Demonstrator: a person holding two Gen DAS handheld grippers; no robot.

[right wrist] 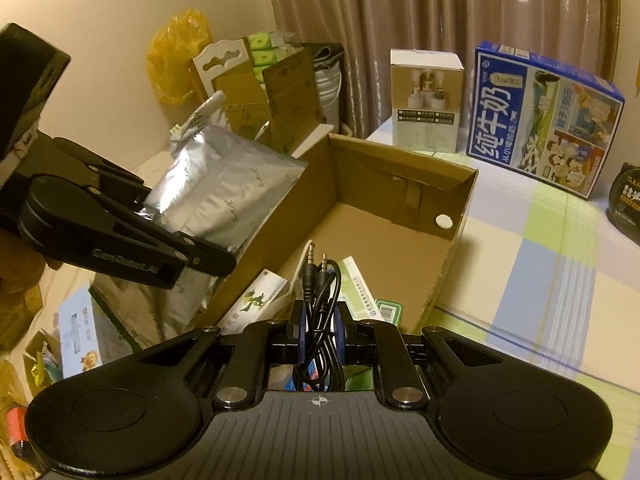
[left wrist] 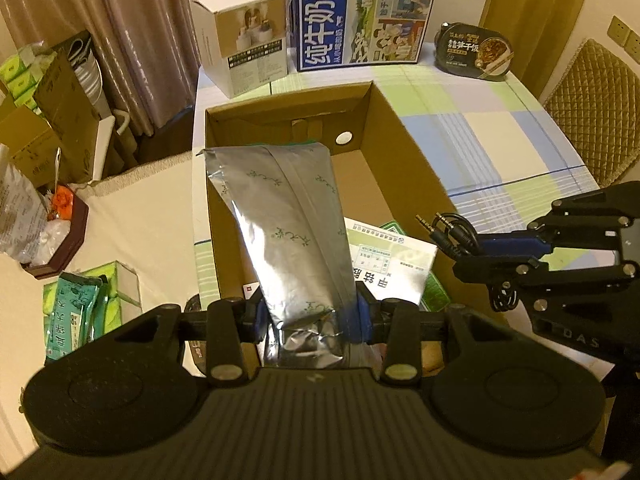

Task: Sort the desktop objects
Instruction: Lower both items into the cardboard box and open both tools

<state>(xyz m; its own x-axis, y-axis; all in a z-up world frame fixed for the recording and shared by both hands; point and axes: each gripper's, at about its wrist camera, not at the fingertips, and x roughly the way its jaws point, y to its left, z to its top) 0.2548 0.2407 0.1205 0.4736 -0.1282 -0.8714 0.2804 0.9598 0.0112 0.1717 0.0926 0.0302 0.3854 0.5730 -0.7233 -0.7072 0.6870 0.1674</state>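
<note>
My left gripper (left wrist: pixel 310 316) is shut on a silver foil pouch (left wrist: pixel 280 220) and holds it over the open cardboard box (left wrist: pixel 400 152). The pouch also shows in the right wrist view (right wrist: pixel 224 188), above the box's left wall (right wrist: pixel 280 216). My right gripper (right wrist: pixel 320 330) is shut on a coiled black audio cable (right wrist: pixel 320 300), held over the near end of the box. It shows in the left wrist view (left wrist: pixel 468 248) with the cable (left wrist: pixel 448 228). White and green paper packets (left wrist: pixel 388 264) lie in the box.
A blue milk carton box (left wrist: pixel 360 16), a white product box (left wrist: pixel 244 40) and a black oval meal pack (left wrist: pixel 474 52) stand at the table's far edge. A checked tablecloth (left wrist: pixel 500 140) lies right of the box. Green tissue packs (left wrist: pixel 88 308) and clutter lie left.
</note>
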